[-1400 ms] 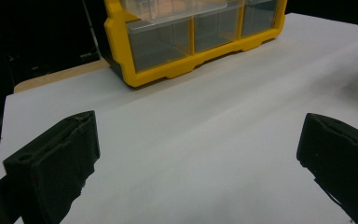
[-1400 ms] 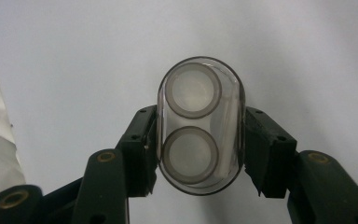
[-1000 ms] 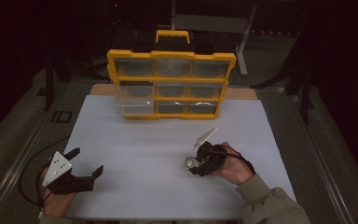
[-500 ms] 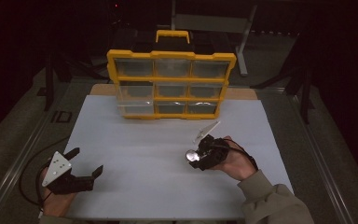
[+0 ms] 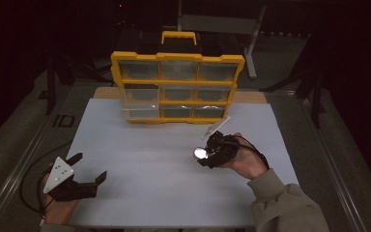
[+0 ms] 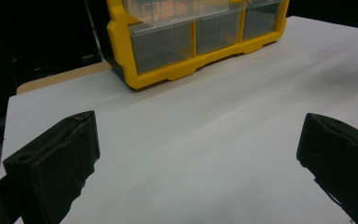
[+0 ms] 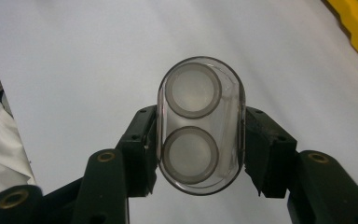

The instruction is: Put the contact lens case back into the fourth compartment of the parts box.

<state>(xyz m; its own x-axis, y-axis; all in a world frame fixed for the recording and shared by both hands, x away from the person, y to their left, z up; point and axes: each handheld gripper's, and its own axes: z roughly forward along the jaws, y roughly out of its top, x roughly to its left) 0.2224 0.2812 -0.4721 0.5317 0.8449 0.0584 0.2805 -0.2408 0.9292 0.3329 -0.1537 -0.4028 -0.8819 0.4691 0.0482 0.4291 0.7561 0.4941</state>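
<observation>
The right gripper [image 7: 200, 163] clamps a clear two-lens capsule [image 7: 200, 125] by its sides for carrying; the left gripper [image 6: 191, 163] rests open, clear of the yellow organizer [image 5: 178, 87].

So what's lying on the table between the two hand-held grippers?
Nothing: in the high view, just bare white sheet separates the open left hand-held gripper from the right hand-held gripper, which clamps a clear case.

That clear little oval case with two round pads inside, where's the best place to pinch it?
Across its long flat sides, at the middle, as the right hand-held gripper does here. The clear oval case is narrow between those sides and they run straight and parallel, so flat pads sit flush on them; the rounded ends would likely slip. Come from one end, jaws astride the case.
</observation>
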